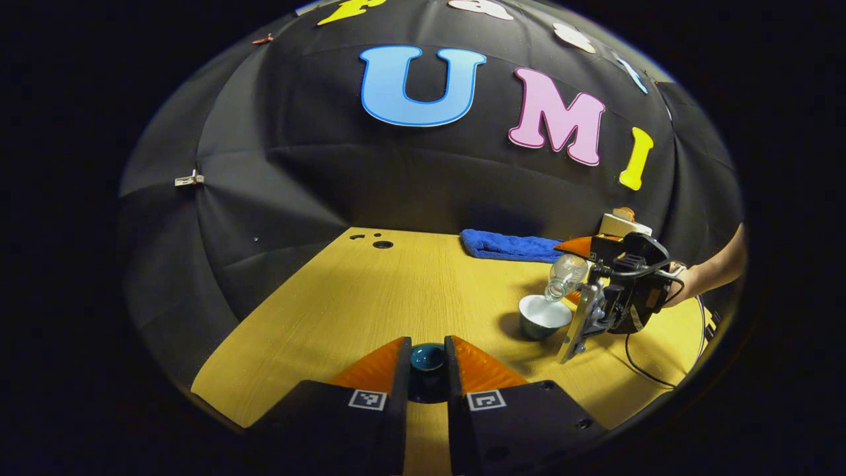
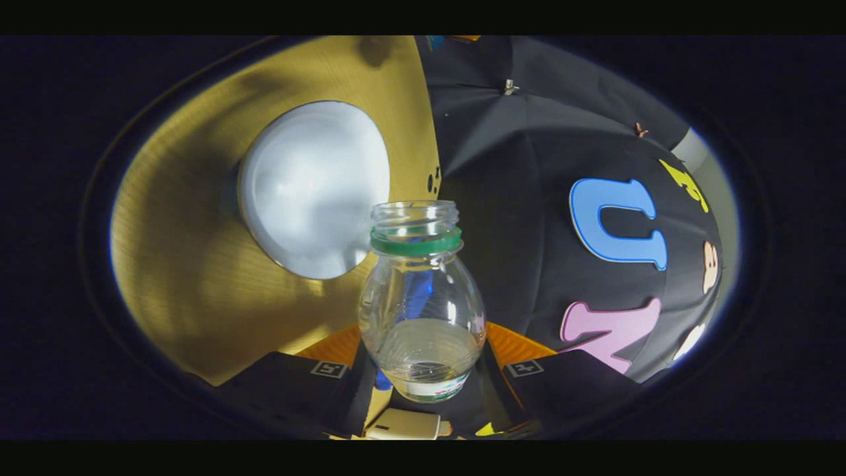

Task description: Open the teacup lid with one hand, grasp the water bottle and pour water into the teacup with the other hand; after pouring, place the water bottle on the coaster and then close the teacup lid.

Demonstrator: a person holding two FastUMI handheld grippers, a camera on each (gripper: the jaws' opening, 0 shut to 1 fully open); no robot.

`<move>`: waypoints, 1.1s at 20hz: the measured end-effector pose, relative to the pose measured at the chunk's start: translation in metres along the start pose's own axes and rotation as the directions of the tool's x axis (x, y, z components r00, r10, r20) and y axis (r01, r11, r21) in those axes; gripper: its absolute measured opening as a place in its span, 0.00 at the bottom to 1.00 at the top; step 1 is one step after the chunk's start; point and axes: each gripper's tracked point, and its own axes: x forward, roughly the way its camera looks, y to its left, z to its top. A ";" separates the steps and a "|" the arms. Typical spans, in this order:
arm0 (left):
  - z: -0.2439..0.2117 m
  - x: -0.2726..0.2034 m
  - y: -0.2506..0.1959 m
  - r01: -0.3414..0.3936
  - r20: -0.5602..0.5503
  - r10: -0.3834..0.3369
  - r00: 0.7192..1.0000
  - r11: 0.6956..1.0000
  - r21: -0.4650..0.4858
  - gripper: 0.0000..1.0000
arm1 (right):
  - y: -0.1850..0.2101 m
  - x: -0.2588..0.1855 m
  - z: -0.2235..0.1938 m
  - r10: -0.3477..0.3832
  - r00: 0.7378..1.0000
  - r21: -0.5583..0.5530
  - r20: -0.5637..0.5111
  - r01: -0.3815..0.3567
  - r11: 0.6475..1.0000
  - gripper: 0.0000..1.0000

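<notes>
In the left gripper view my left gripper (image 1: 427, 360) is shut on the dark teal teacup lid (image 1: 427, 357), held above the near part of the wooden table (image 1: 370, 311). At the right stands the teacup (image 1: 544, 316), dark outside and white inside, with its lid off. My right gripper (image 1: 585, 274) holds the clear water bottle (image 1: 565, 276) tipped over it, mouth down at the cup's rim. In the right gripper view my right gripper (image 2: 423, 350) is shut on the water bottle (image 2: 422, 311), which has a green neck ring and no cap. The teacup's white inside (image 2: 310, 188) lies just beyond the bottle's mouth.
A folded blue towel (image 1: 509, 244) lies at the table's far edge. Behind the right gripper sits a pale block (image 1: 624, 223). A hand and forearm (image 1: 714, 268) hold the right gripper, and a black cable (image 1: 644, 370) trails onto the table. A round hole (image 1: 383, 244) marks the far left.
</notes>
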 end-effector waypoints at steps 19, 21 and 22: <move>-0.002 -0.001 -0.003 0.017 -0.009 -0.017 1.000 1.000 0.003 0.27 | -0.014 0.010 0.010 -0.015 0.995 -0.175 0.097 0.032 0.984 0.71; -0.001 -0.003 -0.001 0.011 -0.008 -0.011 1.000 1.000 -0.008 0.30 | -0.014 0.011 0.011 -0.016 0.994 -0.190 0.106 0.036 0.981 0.71; -0.002 -0.004 0.000 0.008 -0.010 -0.008 1.000 1.000 -0.014 0.30 | -0.015 0.009 0.011 -0.021 0.994 -0.196 0.110 0.042 0.980 0.71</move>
